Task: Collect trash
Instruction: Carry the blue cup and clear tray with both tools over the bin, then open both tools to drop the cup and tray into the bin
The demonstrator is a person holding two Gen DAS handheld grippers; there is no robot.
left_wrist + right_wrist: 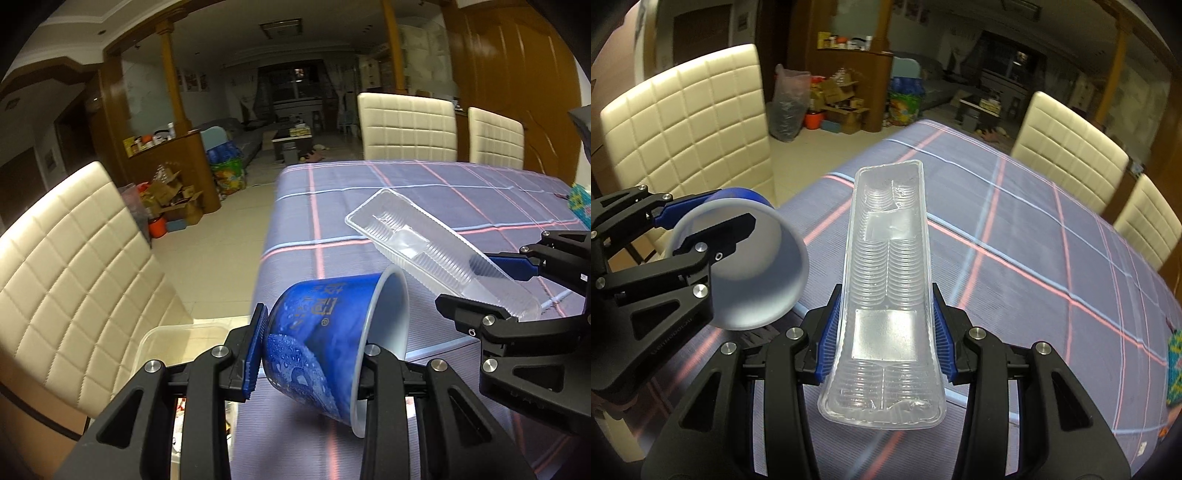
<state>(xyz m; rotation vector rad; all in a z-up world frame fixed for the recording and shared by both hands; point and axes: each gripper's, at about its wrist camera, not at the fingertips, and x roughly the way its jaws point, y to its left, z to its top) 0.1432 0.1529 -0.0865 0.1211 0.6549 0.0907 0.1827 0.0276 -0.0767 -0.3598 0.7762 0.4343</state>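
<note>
Blue paper cup sits sideways in the left hand-held gripper, clamped through its rim, one finger inside and one on its base; the clear tray is pinched across its narrow waist by the right hand-held gripper, both carried above the desk. A clear bin shows past the desk edge beside the chair — likely the drop point. Keep both grips steady, since the thin tray could flex and slip; bring each piece fully over the bin before letting go — cup first, as it looks nearer.
</note>
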